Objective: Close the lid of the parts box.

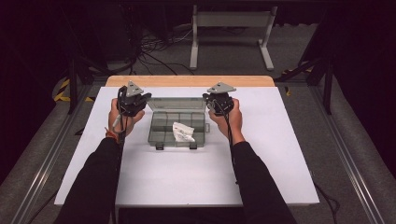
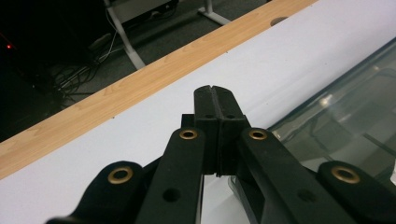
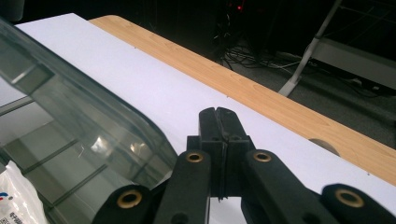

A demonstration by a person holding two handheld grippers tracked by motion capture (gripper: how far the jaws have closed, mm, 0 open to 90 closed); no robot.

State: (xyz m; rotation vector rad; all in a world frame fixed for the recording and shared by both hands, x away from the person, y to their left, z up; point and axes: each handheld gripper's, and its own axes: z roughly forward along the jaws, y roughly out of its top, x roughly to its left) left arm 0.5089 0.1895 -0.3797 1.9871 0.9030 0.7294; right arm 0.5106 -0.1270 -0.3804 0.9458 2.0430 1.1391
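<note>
table: white top (image 1: pixel 187 172), wooden far edge.
organizer box: clear case (image 1: pixel 161 126) at centre, lid up, between both hands.
packet: white sachet (image 1: pixel 183 132) already inside a compartment.
left gripper (image 1: pixel 132 103): clenched, empty.
right gripper (image 1: pixel 218 103): clenched, empty.
progress: packet stowed; lid apparently left to close.

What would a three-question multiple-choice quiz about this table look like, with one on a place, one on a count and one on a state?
1. Where does the white packet lie?
A. inside the clear compartment box
B. on the wooden table edge
C. on the floor

2. How many latches show on the box's near edge?
A. none
B. two
C. five

3. How do the jaws of the left gripper and right gripper stand?
A. both wide open
B. one open, one shut
C. both shut, with nothing between them

Answers: 1 A, the packet rests among the dividers; 2 B, two dark latches sit on the front edge; 3 C, each gripper view shows jaws pressed together.
</note>
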